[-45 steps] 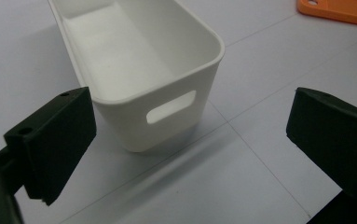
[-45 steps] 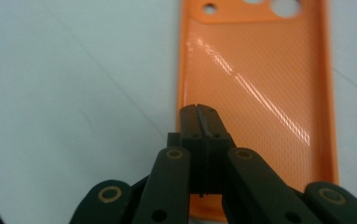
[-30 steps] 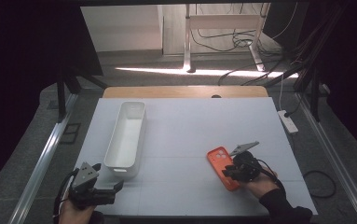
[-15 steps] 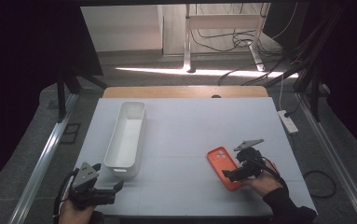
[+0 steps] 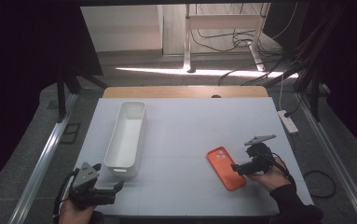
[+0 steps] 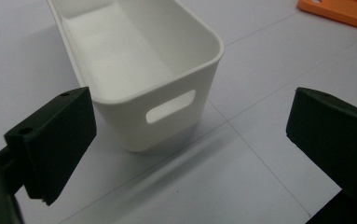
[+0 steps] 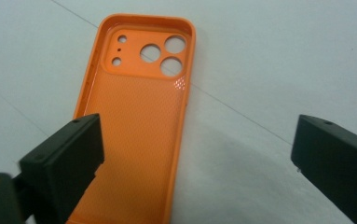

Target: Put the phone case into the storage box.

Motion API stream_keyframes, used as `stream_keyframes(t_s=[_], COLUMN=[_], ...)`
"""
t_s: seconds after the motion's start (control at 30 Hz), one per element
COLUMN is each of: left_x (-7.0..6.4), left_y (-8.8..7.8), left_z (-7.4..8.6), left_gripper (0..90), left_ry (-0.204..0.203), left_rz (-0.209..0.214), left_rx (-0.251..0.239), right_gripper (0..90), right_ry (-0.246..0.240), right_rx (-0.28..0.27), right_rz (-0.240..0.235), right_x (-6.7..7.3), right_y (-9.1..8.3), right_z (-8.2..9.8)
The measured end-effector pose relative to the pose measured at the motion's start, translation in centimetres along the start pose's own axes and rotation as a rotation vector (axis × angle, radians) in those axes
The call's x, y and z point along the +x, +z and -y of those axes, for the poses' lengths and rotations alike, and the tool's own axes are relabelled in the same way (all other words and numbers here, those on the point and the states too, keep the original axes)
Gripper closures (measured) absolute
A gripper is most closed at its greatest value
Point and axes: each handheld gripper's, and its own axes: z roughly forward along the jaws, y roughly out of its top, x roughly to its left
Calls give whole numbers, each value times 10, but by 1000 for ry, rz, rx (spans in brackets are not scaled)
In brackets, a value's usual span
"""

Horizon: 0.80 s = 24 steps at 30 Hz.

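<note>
Orange rubbery phone case (image 5: 226,168) lies flat on the white table (image 5: 190,130), inside up, with its round camera holes at the far end. It sits on the right side, near the front edge.

Just beside it is the right gripper (image 5: 236,169), held in the person's hand. Its jaws have just been opening and now stand wide apart. In the right gripper view one black jaw hangs over the case's near corner and the other is out over bare table, so nothing is held. It looks like the case has been let go, or the grip missed.

Well apart, on the left, stands a long white plastic bin (image 5: 126,135) with a handle hole in its end. The left gripper (image 5: 115,186) waits just in front of it, jaws wide open and empty.

I think the case is meant for the bin. Next, the right jaws need to straddle one edge of the case and squeeze it, because it lies so flat and thin.
</note>
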Motion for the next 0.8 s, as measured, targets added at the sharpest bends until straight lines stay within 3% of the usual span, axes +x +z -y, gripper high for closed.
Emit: stream_keyframes(t_s=[0.3,0.77,0.8], left_x=[0,-1,-1], left_y=[0,1,1], left_z=[0,0,0], left_gripper=[25,26,26], left_ry=[4,9,11], left_rz=[0,1,-2], left_rx=[2,6,7], right_gripper=[168,541,649], right_ry=[-7,-52,-36], right_rx=[69,125,133], right_rz=[4,-19,-20], right_x=[-3,-2,-3], right_y=[14,22,20], right_z=[-1,4,4])
